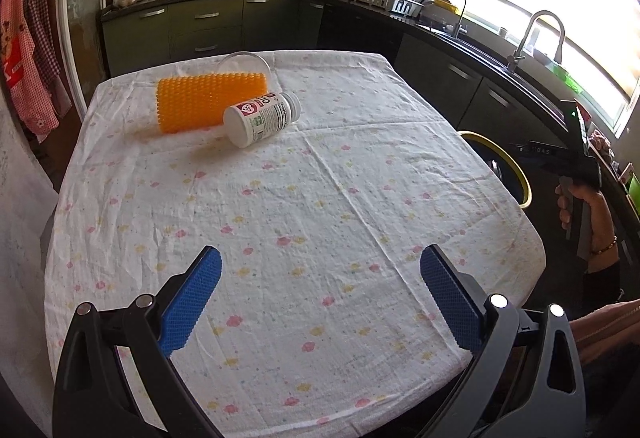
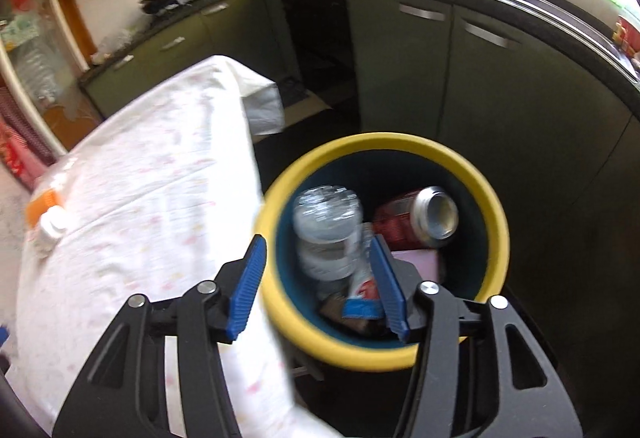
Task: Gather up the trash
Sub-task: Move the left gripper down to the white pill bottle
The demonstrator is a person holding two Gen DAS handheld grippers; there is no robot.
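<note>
A white pill bottle (image 1: 262, 118) lies on its side at the far left of the table, against an orange studded container (image 1: 208, 100) with a clear lid. My left gripper (image 1: 320, 266) is open and empty, low over the table's near edge. My right gripper (image 2: 318, 254) is open and empty above the yellow-rimmed trash bin (image 2: 496, 214). Inside the bin lie a clear plastic bottle (image 2: 326, 226), a red can (image 2: 424, 218) and wrappers. The bin's rim also shows in the left wrist view (image 1: 516, 166), right of the table. The pill bottle shows blurred in the right wrist view (image 2: 50, 224).
The table wears a white flowered cloth (image 1: 320, 166). Dark green kitchen cabinets (image 1: 208, 26) and a counter with a stove, dish rack and sink faucet (image 1: 540, 34) run behind and to the right. Red cloths (image 1: 28, 54) hang at the left.
</note>
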